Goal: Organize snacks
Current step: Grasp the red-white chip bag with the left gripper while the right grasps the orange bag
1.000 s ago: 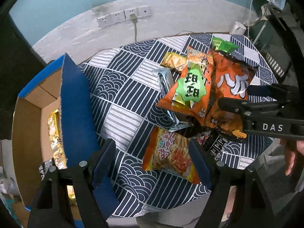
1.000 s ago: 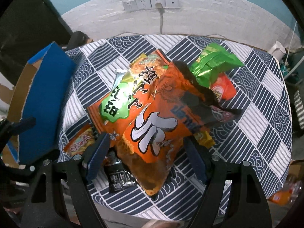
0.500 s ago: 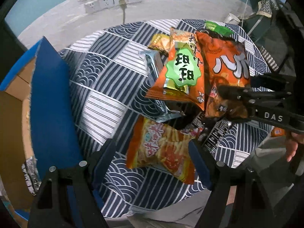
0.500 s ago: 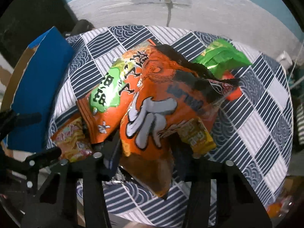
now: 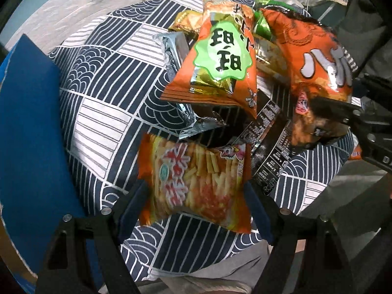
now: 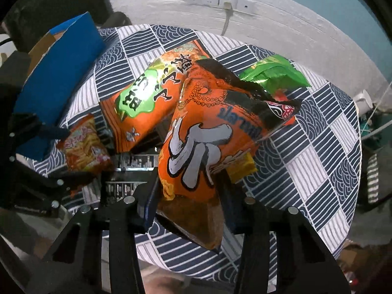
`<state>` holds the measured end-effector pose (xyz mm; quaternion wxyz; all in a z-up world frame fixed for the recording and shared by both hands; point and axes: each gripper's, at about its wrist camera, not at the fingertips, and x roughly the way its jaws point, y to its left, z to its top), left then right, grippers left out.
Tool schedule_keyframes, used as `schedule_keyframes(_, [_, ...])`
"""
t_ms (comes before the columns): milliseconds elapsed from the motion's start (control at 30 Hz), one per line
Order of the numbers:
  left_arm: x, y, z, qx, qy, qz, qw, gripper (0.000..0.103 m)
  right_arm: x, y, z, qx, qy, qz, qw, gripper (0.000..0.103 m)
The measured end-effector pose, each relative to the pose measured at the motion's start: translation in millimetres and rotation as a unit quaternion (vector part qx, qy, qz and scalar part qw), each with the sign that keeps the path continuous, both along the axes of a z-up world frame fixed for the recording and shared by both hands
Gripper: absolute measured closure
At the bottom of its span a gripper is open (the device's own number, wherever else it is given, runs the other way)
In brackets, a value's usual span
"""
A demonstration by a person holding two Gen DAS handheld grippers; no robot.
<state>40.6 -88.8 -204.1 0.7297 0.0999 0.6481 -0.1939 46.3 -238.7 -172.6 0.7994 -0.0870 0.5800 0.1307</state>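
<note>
Fries packet (image 5: 193,183) between spread left gripper (image 5: 196,205) | right gripper (image 6: 188,196) pinching orange bag (image 6: 203,132), just closed

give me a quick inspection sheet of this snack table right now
surface: table with navy and white patterned cloth
job's things: fries bag; green-label bag; big orange bag; blue box
clutter: silver pack, green pack
grippers: left tool open astride the fries bag; right tool shut on the big orange bag, jaws just closed
cables: one plugged into wall sockets
surroundings: white and teal wall
</note>
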Motion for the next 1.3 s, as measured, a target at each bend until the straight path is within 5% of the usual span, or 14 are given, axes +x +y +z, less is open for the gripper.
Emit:
schedule_keyframes(300, [5,4,-7,-0.033,0.01,0.02,0.9992,0.022,2,-4,-2,0.012,0.003,-0.011,1.0,0.059])
schedule_keyframes(533, [6,24,-2,-0.055,0.003,0.027,0.9981,0.051,3,-3,-1,0.013,0.003,-0.012,1.0,0.059])
schedule_keyframes(633, [6,27,3,-0.057,-0.003,0.029,0.9979,0.054,2,-3,0,0.011,0.001,-0.011,1.0,0.059])
schedule_keyframes(1300, [-6,35,76,-0.029,-0.11,0.032,0.993,0.055,-10,7,39,0.004,-0.049,0.014,0.999,0.06])
